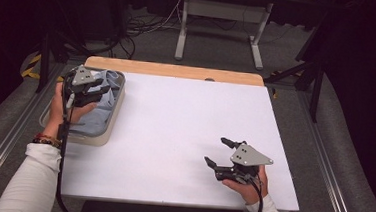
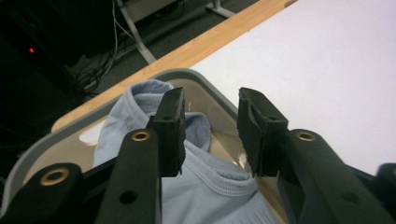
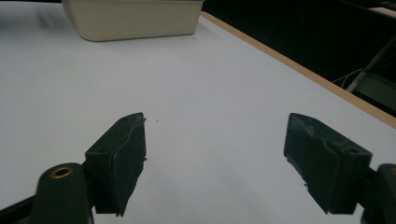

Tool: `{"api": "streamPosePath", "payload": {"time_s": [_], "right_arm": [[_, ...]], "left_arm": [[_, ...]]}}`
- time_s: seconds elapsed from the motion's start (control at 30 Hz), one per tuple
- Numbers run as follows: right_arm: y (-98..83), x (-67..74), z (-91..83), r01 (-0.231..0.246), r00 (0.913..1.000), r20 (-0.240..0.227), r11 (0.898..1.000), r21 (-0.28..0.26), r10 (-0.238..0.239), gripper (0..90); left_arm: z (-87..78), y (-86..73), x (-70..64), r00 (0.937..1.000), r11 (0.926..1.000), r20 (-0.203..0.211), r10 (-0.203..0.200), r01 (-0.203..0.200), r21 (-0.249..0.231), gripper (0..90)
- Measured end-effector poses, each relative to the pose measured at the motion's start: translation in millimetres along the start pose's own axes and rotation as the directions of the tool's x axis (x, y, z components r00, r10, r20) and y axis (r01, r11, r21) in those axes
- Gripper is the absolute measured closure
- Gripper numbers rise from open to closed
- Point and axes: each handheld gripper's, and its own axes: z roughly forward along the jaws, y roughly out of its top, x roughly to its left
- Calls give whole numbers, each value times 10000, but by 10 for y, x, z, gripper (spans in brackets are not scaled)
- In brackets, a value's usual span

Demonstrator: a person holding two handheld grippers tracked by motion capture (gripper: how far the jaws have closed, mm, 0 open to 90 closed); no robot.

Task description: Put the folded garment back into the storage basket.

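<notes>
Left gripper (image 2: pixel 210 135), jaws parted and gripping nothing, hovers over light-blue garment (image 2: pixel 210 186) bunched in the tub (image 1: pixel 112 123) at desk's left edge; right gripper (image 1: pixel 227 153) spread, empty; risk: shallow bite slips off loose folds.

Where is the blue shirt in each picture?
High view: the blue shirt lies in the tub at the table's left side, under the left gripper.
Left gripper view: it lies in the tub at lower centre, behind the open jaws.
Right gripper view: no shirt can be made out; the tub's outer wall stands at the top.
Shared landmark: the cream tub on the white table.
</notes>
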Motion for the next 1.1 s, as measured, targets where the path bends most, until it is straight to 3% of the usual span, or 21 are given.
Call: {"api": "streamPosePath", "payload": {"time_s": [0.1,0.2,0.33,0.67,0.8,1.1], "right_arm": [[-2,-5,-1,2,10000,65,10000,-32,-2,211],[-2,-9,-4,12,9999,109,10000,-83,-11,200],[1,-11,-15,54,9998,194,9999,-162,-51,196],[9,-10,-11,82,9996,266,9997,-229,-76,182],[-3,-17,-16,-13,9998,179,9997,-259,17,198],[26,-19,-46,-78,9996,252,9981,-612,93,182]], "left_arm": [[-43,18,-56,9998,9997,193,106,-102,-211,584],[-88,33,-130,9994,9987,105,334,-330,-396,533],[-153,24,-194,9999,9958,28,135,-132,-903,477],[-211,13,-273,9998,9901,187,-115,140,-1397,344],[-260,10,-357,9990,9819,363,-278,341,-1860,269],[-333,68,-522,9987,9725,501,-33,149,-2325,136]]}}
